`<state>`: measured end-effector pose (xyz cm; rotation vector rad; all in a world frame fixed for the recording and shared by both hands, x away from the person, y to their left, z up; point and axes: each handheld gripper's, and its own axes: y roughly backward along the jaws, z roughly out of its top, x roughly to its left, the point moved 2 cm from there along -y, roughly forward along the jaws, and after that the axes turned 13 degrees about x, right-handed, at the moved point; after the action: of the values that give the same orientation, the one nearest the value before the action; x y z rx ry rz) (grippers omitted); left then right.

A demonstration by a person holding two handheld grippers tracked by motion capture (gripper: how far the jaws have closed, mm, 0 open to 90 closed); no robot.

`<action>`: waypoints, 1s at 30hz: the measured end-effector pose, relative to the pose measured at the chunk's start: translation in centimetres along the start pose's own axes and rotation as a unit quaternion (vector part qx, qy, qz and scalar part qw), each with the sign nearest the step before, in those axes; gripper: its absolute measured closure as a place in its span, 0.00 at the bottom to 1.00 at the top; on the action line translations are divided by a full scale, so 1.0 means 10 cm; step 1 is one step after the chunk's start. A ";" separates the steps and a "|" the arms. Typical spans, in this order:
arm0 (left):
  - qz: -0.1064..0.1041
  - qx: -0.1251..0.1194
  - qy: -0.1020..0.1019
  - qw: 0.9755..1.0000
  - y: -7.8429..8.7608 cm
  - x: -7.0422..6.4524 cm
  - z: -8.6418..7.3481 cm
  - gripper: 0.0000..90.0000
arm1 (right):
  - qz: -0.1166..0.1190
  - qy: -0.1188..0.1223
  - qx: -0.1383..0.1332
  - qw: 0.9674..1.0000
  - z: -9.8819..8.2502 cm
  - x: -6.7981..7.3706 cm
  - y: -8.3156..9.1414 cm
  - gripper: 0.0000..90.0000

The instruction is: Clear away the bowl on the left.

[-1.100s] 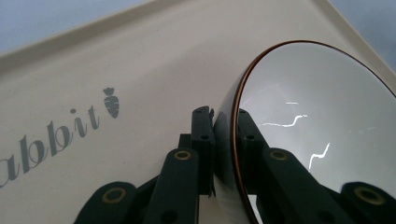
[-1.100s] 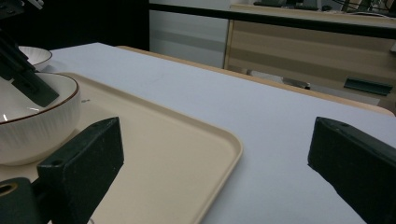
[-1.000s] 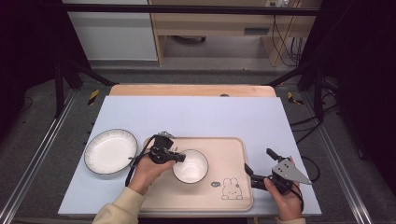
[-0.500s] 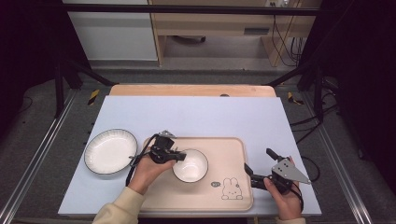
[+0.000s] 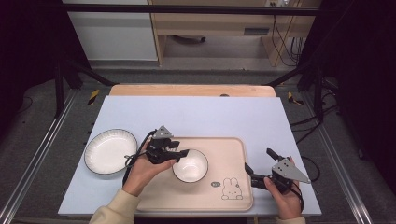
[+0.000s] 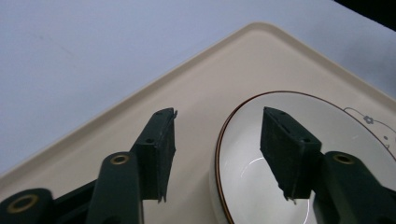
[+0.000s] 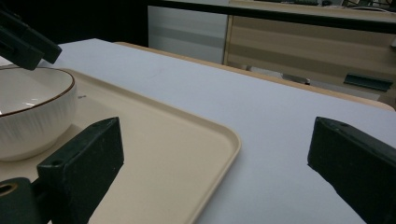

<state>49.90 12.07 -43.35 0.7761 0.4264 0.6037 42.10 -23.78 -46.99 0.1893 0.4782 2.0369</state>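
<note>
your left gripper (image 6: 215, 154) was spread apart astride the brown rim of the ribbed, glossy white ceramic bowl (image 5: 190, 165), mid-frame on the smooth beige rounded tray (image 5: 233, 149); your right gripper (image 7: 210, 177) gaped wide, holding nothing.

Grey floor (image 5: 42, 140), wooden shelving (image 5: 219, 23) behind, dark surroundings, black frame (image 5: 187, 8)
</note>
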 end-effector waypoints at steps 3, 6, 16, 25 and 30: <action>-0.007 -0.017 -0.012 1.000 0.02 -0.01 0.01 0.38 | -0.001 -0.001 -0.001 1.000 0.00 0.00 0.01 0.04; -0.025 -0.029 -0.032 0.999 0.05 -0.04 0.01 0.29 | -0.001 0.001 -0.002 1.000 -0.01 0.01 0.03 0.04; -0.028 -0.080 -0.088 0.992 0.17 -0.22 0.01 0.17 | -0.002 0.004 -0.006 1.000 0.01 0.04 0.08 0.04; -0.046 -0.110 -0.105 0.987 0.24 -0.28 0.01 0.15 | -0.005 0.001 -0.009 1.000 0.01 0.02 0.09 0.04; -0.059 -0.126 -0.108 0.984 0.28 -0.32 -0.02 0.15 | -0.006 0.001 -0.011 1.000 0.01 0.03 0.10 0.04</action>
<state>46.46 11.66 -40.94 0.5617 0.1907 0.4459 41.21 -23.94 -46.50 0.1708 0.4576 2.0302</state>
